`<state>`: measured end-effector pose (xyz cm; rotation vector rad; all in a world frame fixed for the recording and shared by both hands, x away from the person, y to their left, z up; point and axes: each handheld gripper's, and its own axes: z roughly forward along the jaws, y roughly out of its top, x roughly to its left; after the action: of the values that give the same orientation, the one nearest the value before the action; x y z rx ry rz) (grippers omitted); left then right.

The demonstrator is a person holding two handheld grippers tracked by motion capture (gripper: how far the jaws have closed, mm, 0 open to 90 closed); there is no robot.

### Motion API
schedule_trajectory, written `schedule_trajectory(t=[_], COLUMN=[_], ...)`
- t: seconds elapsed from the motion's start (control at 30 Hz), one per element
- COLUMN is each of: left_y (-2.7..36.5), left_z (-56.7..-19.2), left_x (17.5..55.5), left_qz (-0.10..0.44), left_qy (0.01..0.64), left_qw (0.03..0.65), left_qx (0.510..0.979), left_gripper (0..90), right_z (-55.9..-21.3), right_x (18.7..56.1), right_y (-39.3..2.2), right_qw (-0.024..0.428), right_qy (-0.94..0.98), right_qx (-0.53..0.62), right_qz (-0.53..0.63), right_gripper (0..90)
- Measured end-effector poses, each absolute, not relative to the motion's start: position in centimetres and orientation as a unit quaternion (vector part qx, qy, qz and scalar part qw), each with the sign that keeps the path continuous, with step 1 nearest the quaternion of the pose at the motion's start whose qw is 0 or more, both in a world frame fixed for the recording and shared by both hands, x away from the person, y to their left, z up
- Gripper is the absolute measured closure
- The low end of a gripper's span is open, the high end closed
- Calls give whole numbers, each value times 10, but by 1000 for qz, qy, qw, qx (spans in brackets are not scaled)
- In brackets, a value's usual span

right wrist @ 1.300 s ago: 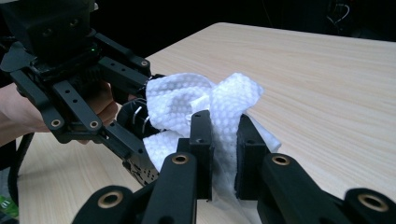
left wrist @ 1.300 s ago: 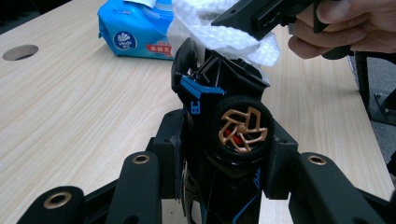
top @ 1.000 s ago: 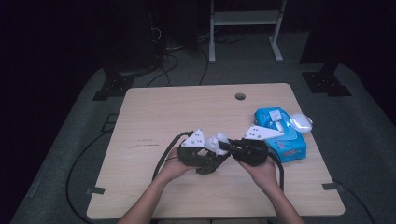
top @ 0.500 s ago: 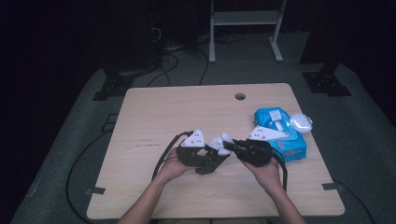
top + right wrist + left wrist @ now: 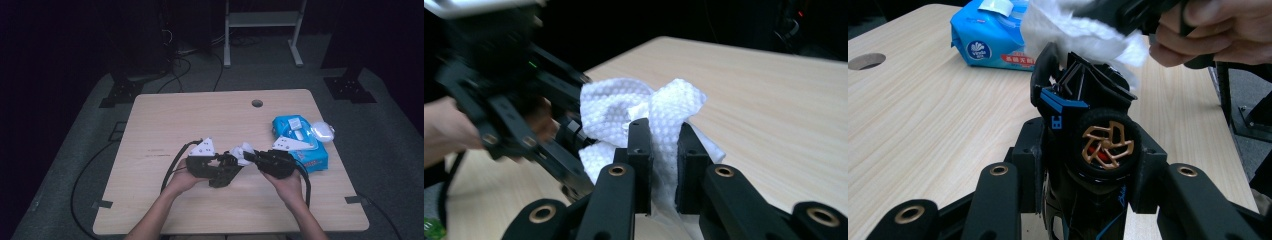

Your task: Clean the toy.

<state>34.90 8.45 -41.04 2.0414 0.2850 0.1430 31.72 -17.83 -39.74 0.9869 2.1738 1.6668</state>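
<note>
Gold wheel (image 5: 1108,146) — left gripper view shows it.

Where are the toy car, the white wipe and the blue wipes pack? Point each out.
toy car (image 5: 1105,145): left gripper view, on its gold-spoked wheel.
white wipe (image 5: 671,112): right gripper view, on the bunched cloth above the jaws.
blue wipes pack (image 5: 312,157): high view, on its near blue edge.

- My left gripper (image 5: 1083,165) clamps the toy car (image 5: 1088,135), and its jaws cover the car's lower body at the bottom of the left gripper view.
- The wipe (image 5: 1073,30) runs off that frame's top edge and hides the car's far end.
- In the right gripper view, the left gripper at left is blurred.
- The print on the wipes pack (image 5: 300,145) at right in the high view is too small for me to read.
- My forearms are cut by that frame's bottom edge.
</note>
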Motion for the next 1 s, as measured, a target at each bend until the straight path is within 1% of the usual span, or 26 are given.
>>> schedule_trajectory(t=[0.17,0.27,0.5,0.57,0.67,0.87,1.0], left_y=[89,90,89,91,90,82,79], left_z=[-409,-409,-408,-407,-407,-410,-409], left_x=[348,348,348,348,348,348,347], left_qz=[62,60,63,65,65,66,68], left_qy=[121,122,120,121,119,117,114], left_qw=[515,515,514,513,510,501,497], left_qx=[846,846,847,847,849,855,857], left_gripper=[583,583,583,583,583,583,583], right_z=[-397,-403,-393,-395,-397,-381,-375], right_x=[318,319,318,319,319,312,310], right_y=[-177,-180,-172,-173,-175,-155,-141], right_qw=[123,114,119,126,120,125,132], right_qy=[748,748,748,754,752,755,770], right_qx=[334,343,325,328,336,300,279], right_qz=[560,556,567,555,554,570,558], right_gripper=[801,801,802,802,801,801,802])
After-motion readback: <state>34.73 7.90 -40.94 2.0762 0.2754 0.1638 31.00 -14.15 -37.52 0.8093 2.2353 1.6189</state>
